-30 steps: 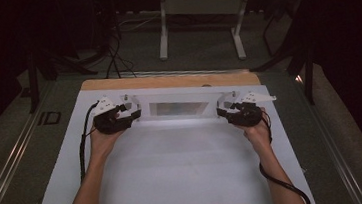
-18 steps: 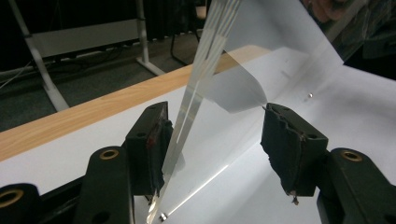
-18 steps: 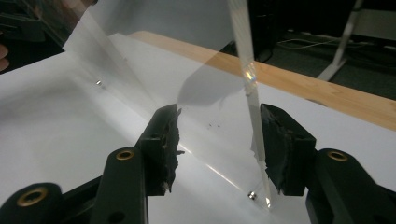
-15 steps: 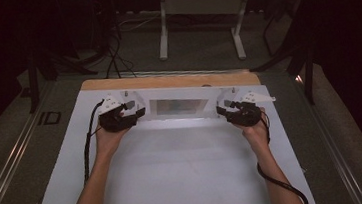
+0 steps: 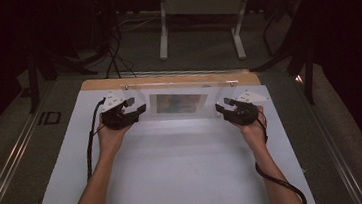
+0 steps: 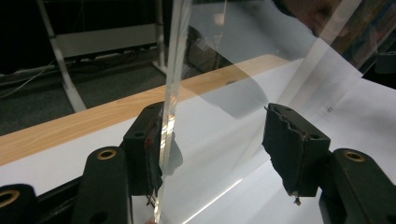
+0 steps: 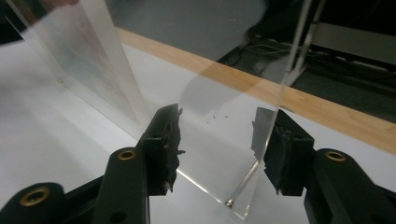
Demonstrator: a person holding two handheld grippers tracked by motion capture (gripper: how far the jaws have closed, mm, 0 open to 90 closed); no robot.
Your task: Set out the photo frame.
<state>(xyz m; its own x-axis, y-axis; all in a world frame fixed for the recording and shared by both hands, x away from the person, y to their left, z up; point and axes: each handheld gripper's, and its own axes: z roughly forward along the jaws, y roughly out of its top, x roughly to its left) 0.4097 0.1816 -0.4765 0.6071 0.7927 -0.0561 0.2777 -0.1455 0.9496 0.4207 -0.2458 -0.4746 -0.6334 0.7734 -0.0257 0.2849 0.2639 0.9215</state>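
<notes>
Your clear acrylic frame (image 5: 179, 103) stands upright on the white sheet (image 5: 176, 173), at its far edge, just in front of the wooden strip (image 5: 92, 84). A picture insert (image 5: 178, 103) sits in the middle of the frame.

Your left gripper (image 5: 130, 110) is at the frame's left end. Its jaws have just been opening; they straddle the panel edge (image 6: 169, 107). One pad (image 6: 148, 149) lies against the edge and the other stands well off it, so there is no clamp.

Your right gripper (image 5: 225, 106) is at the frame's right end, jaws spread and lately closing a little. The panel's corner (image 7: 243, 196) sits between them, with its edge near one pad (image 7: 280, 144); I can't tell whether they touch.
</notes>
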